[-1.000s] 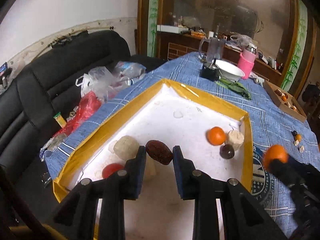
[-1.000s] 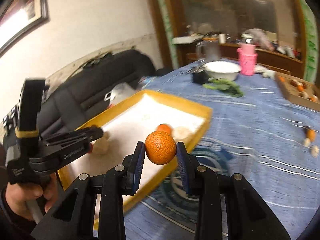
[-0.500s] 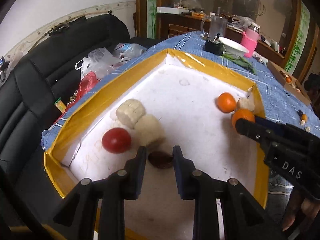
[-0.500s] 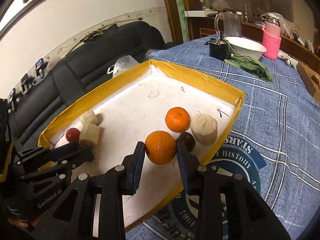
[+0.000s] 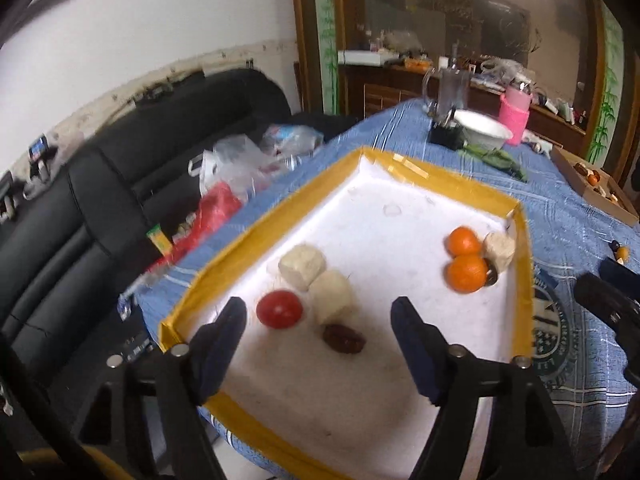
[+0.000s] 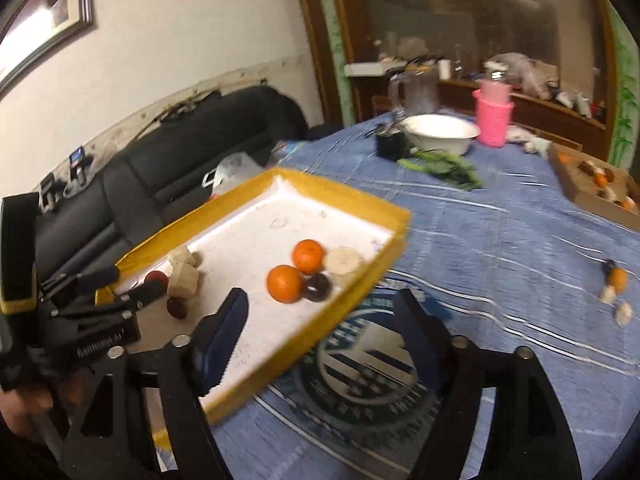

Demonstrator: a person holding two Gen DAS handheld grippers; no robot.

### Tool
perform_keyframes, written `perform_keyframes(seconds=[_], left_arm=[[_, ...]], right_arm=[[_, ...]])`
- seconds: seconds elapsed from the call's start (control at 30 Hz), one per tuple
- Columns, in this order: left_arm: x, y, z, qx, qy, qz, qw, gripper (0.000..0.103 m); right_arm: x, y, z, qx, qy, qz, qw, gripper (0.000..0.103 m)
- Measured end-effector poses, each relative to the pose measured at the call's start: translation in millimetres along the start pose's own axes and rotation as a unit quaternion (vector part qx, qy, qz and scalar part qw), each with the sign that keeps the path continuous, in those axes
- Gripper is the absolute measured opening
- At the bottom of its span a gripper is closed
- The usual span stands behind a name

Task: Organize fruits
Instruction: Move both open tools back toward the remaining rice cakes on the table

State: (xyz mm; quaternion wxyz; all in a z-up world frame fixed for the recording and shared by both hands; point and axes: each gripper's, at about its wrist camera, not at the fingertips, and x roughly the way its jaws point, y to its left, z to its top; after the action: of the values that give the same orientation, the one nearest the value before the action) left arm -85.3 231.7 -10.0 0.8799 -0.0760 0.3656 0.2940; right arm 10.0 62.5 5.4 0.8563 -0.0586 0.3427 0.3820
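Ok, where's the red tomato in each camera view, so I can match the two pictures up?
Left wrist view: the red tomato lies low and left of centre in the yellow-rimmed tray, beside a pale block.
Right wrist view: the tomato is far left, partly hidden behind the left gripper.
Shared landmark: the two oranges lying together near the tray's opposite side.

Lettering on the left gripper [image 6: 120, 284] body: white, upside down, blurred, not readable. Round emblem [image 6: 360, 364] on the tablecloth [image 6: 500, 240]: print illegible.
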Motion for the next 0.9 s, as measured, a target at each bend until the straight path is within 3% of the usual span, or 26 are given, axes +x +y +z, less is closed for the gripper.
perform_keyframes(seconds=[0.3,0.47,0.63,0.9], left_arm=[[-41.3,-61.0,8.4,0.071,-0.050,-0.017,0.9961,0.082],[-57.9,-102.3,9.0,0.103,-0.059,-0.049,0.9917,0.087],[-54.8,-140.8,4.3,0.135,-0.033,-0.094,0.9857,0.088],[-31.2,-196.9,-18.2,0.182,0.012,-0.122,0.9756,0.088]], right_arm=[[-63.8,-64.0,-29.4,0.074,-0.026,-0.070,0.994,0.086],[-94.1,-103.7,-49.7,0.118,-0.035,-0.104,0.987,0.087],[-120.8,-138.8,-69.7,0.147,-0.041,-0.136,0.979,0.087],[-141.0,-211.2,-104.3,0.222,-0.017,-0.187,0.957,0.087]])
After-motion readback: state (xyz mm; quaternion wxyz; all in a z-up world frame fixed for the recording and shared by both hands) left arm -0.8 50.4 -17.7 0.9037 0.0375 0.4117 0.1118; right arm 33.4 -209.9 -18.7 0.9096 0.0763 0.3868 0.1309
